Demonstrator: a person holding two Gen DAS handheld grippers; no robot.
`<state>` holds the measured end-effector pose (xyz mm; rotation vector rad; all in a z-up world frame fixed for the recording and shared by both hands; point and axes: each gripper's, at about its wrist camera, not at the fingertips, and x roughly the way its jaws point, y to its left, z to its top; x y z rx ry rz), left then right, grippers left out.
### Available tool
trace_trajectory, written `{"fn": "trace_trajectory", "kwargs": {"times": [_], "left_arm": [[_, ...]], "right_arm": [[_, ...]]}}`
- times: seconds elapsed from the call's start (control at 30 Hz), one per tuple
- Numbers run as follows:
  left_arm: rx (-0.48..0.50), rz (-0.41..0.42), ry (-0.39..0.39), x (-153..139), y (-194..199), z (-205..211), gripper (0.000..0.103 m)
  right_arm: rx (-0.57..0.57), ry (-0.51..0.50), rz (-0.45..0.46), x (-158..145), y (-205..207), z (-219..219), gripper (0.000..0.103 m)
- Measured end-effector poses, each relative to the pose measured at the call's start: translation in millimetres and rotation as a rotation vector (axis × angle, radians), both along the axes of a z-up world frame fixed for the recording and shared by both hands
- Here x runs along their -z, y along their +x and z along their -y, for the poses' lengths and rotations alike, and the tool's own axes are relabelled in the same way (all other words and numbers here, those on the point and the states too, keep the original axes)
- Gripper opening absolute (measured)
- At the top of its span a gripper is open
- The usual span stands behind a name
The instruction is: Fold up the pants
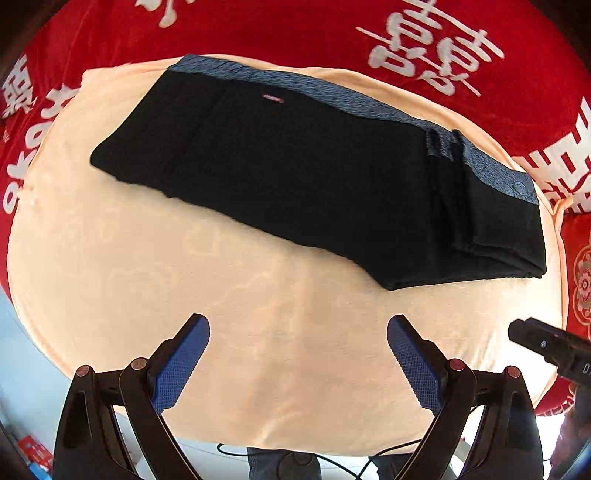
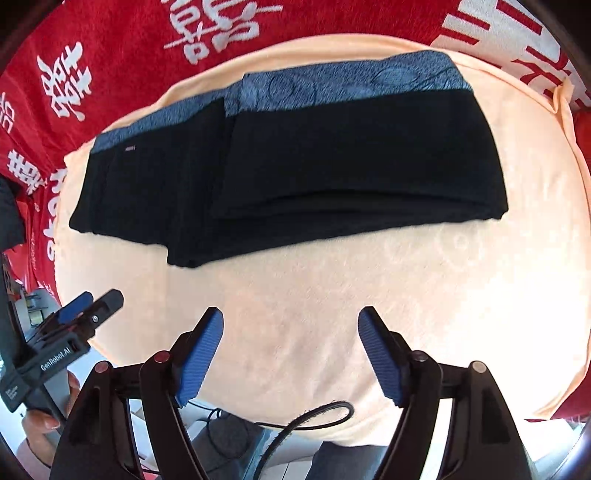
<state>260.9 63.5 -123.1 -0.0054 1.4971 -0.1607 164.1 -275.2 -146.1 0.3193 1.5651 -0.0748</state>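
Note:
Black pants (image 1: 295, 173) with a blue-grey patterned waistband lie folded flat on a peach cloth (image 1: 184, 258); the right wrist view shows the same pants (image 2: 332, 166) with one end doubled over. My left gripper (image 1: 298, 326) hangs open above bare cloth, short of the pants' near edge, with nothing between its blue pads. Over the cloth on the near side of the pants my right gripper (image 2: 291, 319) also stands open and empty. Each gripper shows in the other's view: the right gripper (image 1: 546, 347) at the right edge, the left gripper (image 2: 88, 308) at the left edge.
A red blanket (image 1: 258, 33) with white characters lies under the peach cloth (image 2: 406, 277) and surrounds it. A black cable (image 2: 314, 417) loops below the cloth's near edge. A person's hand (image 2: 40, 421) holds the left gripper's handle. Floor clutter shows at the lower left.

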Motion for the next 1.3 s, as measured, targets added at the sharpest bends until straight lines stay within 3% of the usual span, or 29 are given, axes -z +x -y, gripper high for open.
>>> {"fn": "trace_trajectory", "kwargs": {"times": [0.4, 0.97, 1.3], "left_arm": [[-0.078, -0.015, -0.002, 15, 6, -41, 0.097], [-0.069, -0.022, 0.011, 31, 39, -54, 0.097], [-0.075, -0.020, 0.005, 40, 54, -62, 0.097]], "right_arm": [[-0.077, -0.020, 0.006, 8, 19, -37, 0.080], [-0.111, -0.051, 0.052, 19, 66, -62, 0.080], [-0.117, -0.043, 0.013, 50, 74, -81, 0.081]]}}
